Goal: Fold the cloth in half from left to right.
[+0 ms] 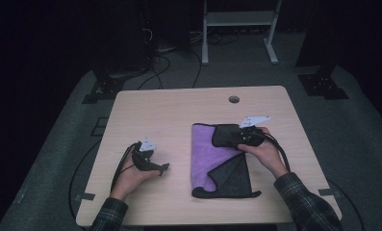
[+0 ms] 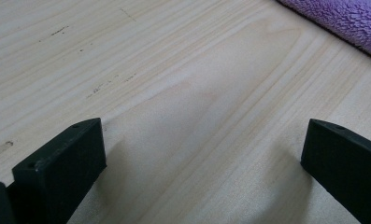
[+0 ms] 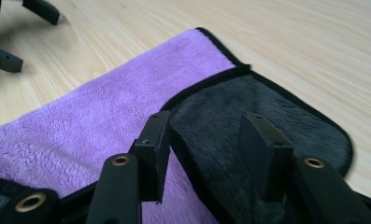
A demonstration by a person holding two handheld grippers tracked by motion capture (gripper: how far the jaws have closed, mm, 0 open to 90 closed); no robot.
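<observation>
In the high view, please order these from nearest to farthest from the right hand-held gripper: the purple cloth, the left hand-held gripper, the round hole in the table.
1. The purple cloth, directly under the right hand-held gripper.
2. The round hole, beyond it near the table's far edge.
3. The left hand-held gripper, across the table on the left.

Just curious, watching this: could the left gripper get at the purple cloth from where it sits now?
Probably yes. The left gripper rests with its jaws wide open and nothing between them, and only bare table lies between it and the purple cloth.
</observation>
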